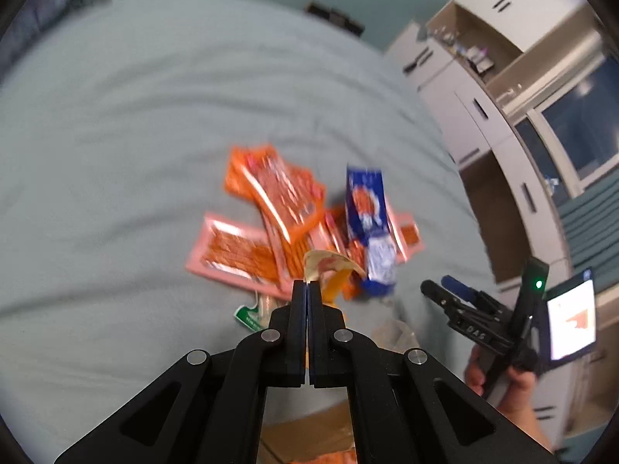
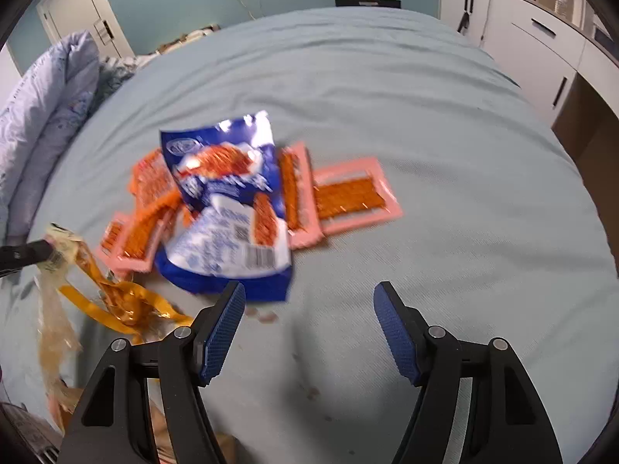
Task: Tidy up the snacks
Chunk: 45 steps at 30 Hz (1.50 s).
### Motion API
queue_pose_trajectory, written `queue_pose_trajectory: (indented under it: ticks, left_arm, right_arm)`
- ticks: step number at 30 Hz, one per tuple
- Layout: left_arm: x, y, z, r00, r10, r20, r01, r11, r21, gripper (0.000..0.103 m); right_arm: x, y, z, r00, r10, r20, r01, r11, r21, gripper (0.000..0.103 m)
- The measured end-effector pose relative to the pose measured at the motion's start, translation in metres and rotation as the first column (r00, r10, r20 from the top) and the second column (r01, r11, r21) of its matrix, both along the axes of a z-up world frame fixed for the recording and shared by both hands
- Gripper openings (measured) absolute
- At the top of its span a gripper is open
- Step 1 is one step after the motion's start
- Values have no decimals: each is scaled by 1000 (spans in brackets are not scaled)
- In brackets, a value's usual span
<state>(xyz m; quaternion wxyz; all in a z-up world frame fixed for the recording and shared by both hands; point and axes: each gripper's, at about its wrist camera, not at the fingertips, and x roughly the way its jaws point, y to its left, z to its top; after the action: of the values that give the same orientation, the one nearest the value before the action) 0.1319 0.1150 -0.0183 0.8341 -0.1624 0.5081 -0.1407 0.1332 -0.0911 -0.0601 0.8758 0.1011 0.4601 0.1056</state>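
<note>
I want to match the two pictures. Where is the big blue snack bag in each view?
Left wrist view: the blue bag is right of centre, on the right edge of the snack pile, beyond the left gripper.
Right wrist view: the same bag is left of centre, on top of the pile, just beyond the right gripper.
Shared landmark: the pink packets beside it.

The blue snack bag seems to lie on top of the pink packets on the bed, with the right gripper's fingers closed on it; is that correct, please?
Not quite: the right gripper is open and holds nothing, as the right wrist view shows. The blue snack bag does lie on the pink packets on the bed.
</note>
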Motion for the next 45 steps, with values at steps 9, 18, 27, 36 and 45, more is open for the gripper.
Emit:
queue_pose_trajectory:
  ticks: [9, 18, 27, 36, 45]
  left_arm:
    - [-30, 20, 41, 989, 12, 145, -8, 1000, -23, 0]
    - [-29, 23, 39, 981, 59, 185, -68, 997, 42, 0]
    - [-88, 4, 95, 940, 87, 329, -147, 976, 161, 0]
    - [-186, -30, 153, 929, -38, 368, -7, 993, 122, 0]
    - [-203, -69, 101, 946, -131, 297, 94, 986, 134, 0]
  right_arm:
    - [42, 58, -6, 985, 169, 19, -169, 986, 7, 68]
    - [63, 63, -20, 985, 172, -23, -172, 985, 17, 25]
    - [-2, 7, 21, 991, 53, 119, -79, 973, 219, 16]
    - [-120, -36, 32, 983, -44, 180, -27, 929, 370, 16]
    - [-173, -36, 29, 973, -31, 230, -63, 918, 391, 16]
